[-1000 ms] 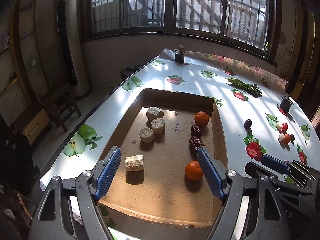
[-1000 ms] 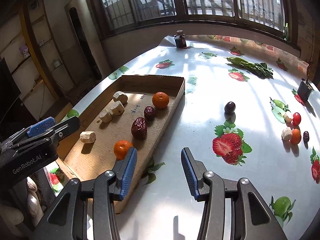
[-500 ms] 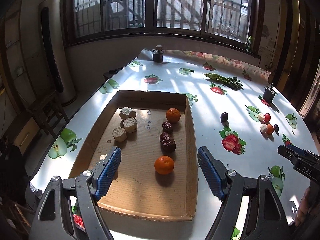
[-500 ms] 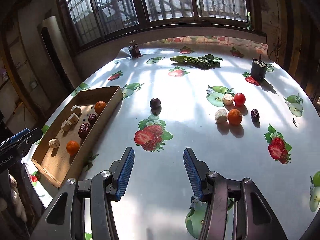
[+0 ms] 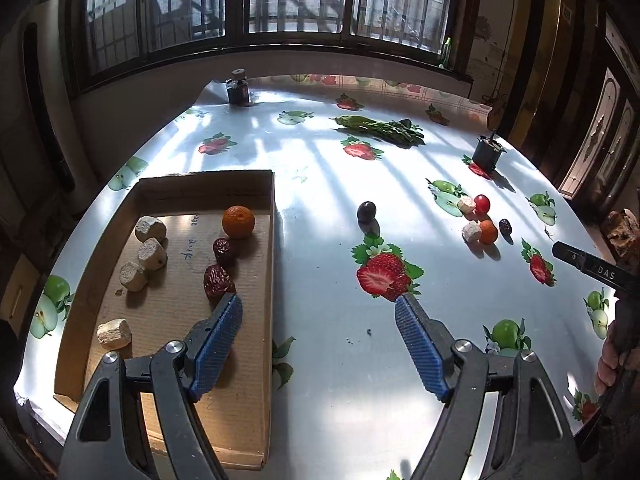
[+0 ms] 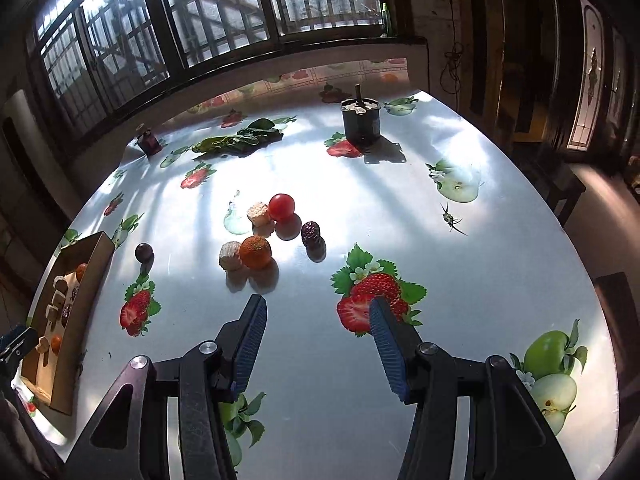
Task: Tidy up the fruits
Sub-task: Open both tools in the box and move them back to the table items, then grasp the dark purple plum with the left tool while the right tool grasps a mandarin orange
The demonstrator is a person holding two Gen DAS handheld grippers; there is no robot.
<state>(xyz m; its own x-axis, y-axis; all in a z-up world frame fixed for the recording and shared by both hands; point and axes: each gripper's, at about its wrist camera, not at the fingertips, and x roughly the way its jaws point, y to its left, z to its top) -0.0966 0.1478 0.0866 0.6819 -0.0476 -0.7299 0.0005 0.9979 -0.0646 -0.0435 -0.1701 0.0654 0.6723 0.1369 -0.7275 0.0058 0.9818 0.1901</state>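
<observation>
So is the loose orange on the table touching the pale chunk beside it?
Touching. The right wrist view shows the orange pressed against the pale chunk, no gap.

Sunlight through barred windows (image 5: 280,0), striped shadows and glare on tablecloth (image 6: 400,240), dark warped fisheye edges

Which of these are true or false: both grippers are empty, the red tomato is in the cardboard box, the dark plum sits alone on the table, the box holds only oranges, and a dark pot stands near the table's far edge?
1. Both grippers are open and hold nothing. True: the left gripper and right gripper are both empty.
2. The red tomato lies in the cardboard box. False: it is on the table, touching a pale chunk.
3. The dark plum sits alone on the table. True.
4. The box holds only oranges. False: it also holds dates and pale chunks.
5. A dark pot stands near the far edge. True.
</observation>
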